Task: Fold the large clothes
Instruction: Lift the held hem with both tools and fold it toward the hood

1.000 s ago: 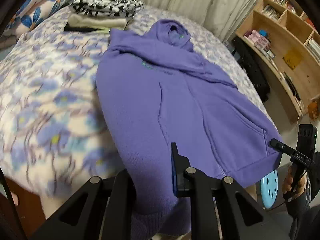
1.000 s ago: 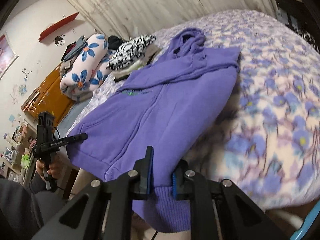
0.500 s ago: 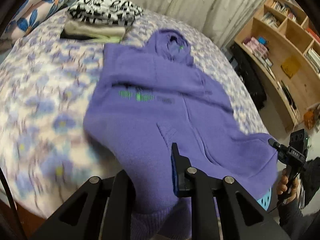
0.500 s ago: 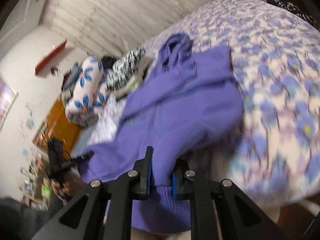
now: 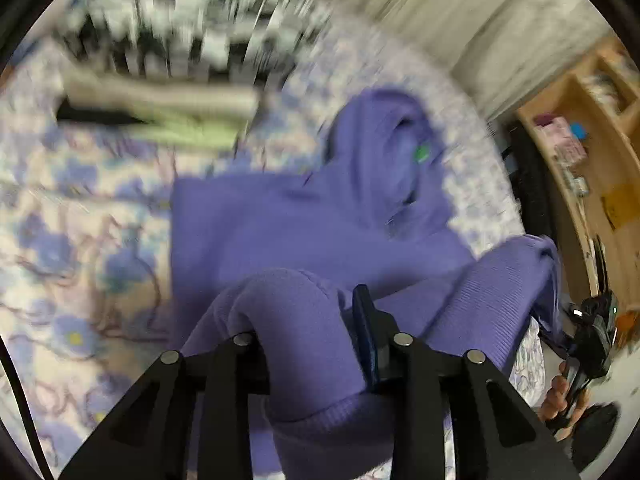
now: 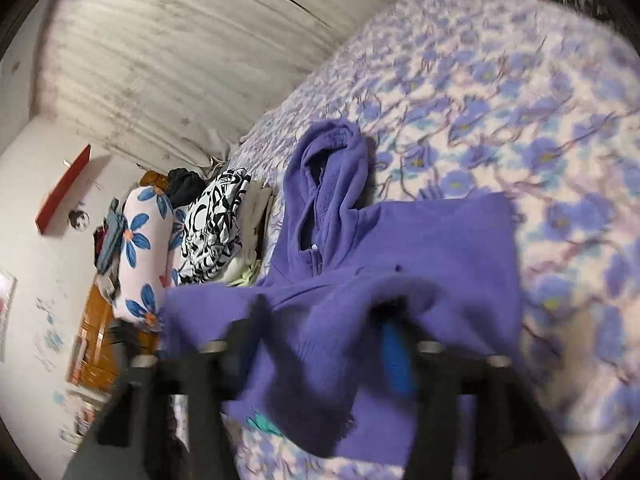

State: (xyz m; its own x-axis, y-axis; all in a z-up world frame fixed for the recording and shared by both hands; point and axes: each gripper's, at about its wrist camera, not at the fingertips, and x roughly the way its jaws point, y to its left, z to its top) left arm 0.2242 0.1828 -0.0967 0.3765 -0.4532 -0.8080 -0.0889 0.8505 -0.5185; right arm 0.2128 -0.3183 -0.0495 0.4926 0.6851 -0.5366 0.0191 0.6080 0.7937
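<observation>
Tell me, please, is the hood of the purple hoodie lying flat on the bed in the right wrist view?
Yes, the hood of the purple hoodie lies on the floral bedspread.

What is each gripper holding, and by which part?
Both jaws have just been opening. Right gripper: wide open, hem of the purple hoodie draped over it. Left gripper: ribbed hem between its jaws; whether they pinch it cannot be told.

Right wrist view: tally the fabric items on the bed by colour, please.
Purple hoodie: 1
Black-and-white patterned garment: 1
Beige folded garment: 1
Pink pillow with blue flowers: 1
Black garment: 1
Total: 5
</observation>
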